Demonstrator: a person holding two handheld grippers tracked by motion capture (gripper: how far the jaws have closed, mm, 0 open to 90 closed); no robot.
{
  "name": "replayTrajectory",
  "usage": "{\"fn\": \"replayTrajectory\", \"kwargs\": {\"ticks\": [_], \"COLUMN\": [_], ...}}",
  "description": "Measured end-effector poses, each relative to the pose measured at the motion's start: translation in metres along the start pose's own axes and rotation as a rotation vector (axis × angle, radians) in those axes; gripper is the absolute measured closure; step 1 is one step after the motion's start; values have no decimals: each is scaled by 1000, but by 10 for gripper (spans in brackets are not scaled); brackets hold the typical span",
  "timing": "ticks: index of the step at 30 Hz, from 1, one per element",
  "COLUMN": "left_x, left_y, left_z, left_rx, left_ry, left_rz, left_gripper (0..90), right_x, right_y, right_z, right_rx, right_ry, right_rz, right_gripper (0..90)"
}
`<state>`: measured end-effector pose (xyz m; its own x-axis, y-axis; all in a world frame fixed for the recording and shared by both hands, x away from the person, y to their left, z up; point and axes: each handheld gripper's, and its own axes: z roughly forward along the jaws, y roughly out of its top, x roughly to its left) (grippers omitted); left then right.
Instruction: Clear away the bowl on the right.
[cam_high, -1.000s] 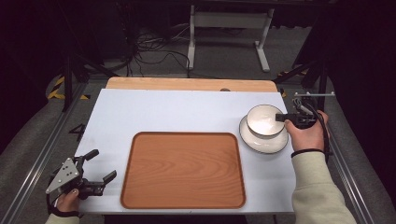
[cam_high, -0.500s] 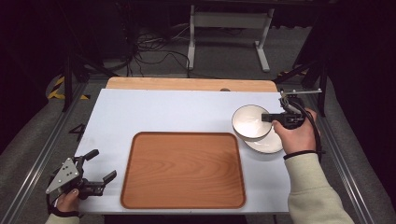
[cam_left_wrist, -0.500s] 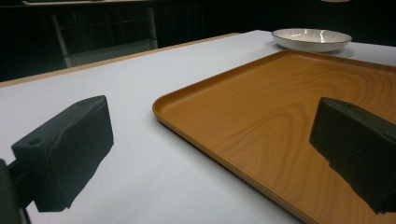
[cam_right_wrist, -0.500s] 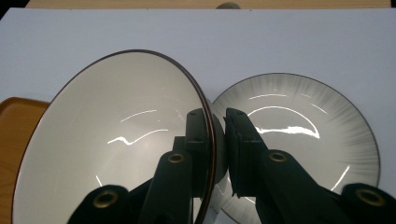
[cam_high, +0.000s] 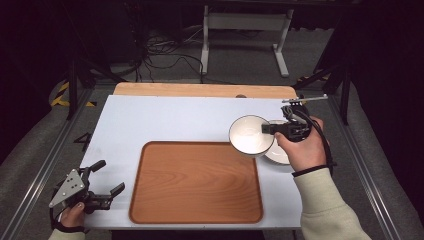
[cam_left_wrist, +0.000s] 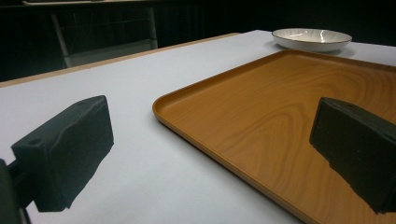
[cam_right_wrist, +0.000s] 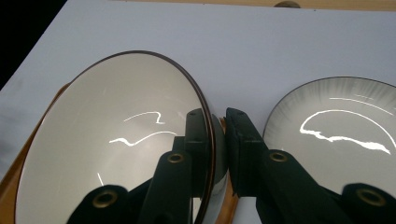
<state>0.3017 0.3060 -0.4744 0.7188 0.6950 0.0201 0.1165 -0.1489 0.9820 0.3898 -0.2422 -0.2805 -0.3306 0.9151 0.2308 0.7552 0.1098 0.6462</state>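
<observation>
While the left gripper (cam_high: 102, 192) sits idle at the lower left of the high view, off the corner of the pale blue-white tabletop (cam_high: 165, 117), its jaws stand wide apart with nothing between them; the left gripper view confirms this, both black pads spread over bare tabletop (cam_left_wrist: 140, 154) and the near rim of the tray (cam_left_wrist: 280, 116).

Centre of the high view: a rounded-corner rectangular wooden tray (cam_high: 195, 182), orange-brown, nothing on it.

Right of centre: a white ceramic bowl with a thin dark rim (cam_high: 251, 135) is held off the tabletop, tilted, above the tray's upper right corner. The right gripper (cam_high: 267, 128) pinches the bowl's wall, jaws closed on it. In the right gripper view one jaw is inside the bowl (cam_right_wrist: 116, 144) and the other outside, rim clamped between them.

Farther right: a shallow white ceramic plate with grey streaked rim (cam_high: 277, 150) lies on the tabletop, partly under the person's right hand (cam_high: 300, 147); in the right gripper view the plate (cam_right_wrist: 341, 130) is at the right edge, apart from the bowl.

Step in hand, as judged: carrying the bowl off the plate toward the tray. Next move likely calls for bringing it further over the tray, levelling it, lowering until the base rests on the wood, then releasing. Rim-only pinch, so the bowl could swing or slip if moved fast.
</observation>
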Motion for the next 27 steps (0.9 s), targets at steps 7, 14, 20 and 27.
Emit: {"fn": "replayTrajectory", "kwargs": {"ticks": [7,14,20,27], "left_x": [0,0,0,0], "left_y": [0,0,0,0], "left_z": [0,0,0,0], "left_rx": [0,0,1,1], "left_ry": [0,0,-1,-1], "left_rz": [-1,0,-1,-1], "left_gripper": [3,3,3,3], "right_x": [20,36,47,61], "right_y": [0,-1,-2,-3], "right_z": [2,4,5,9], "right_rx": [15,21,29,34], "right_ry": [33,53,72,100], "right_rz": [-19,-46,-59,-82], "right_gripper": [797,795,794,791]}}
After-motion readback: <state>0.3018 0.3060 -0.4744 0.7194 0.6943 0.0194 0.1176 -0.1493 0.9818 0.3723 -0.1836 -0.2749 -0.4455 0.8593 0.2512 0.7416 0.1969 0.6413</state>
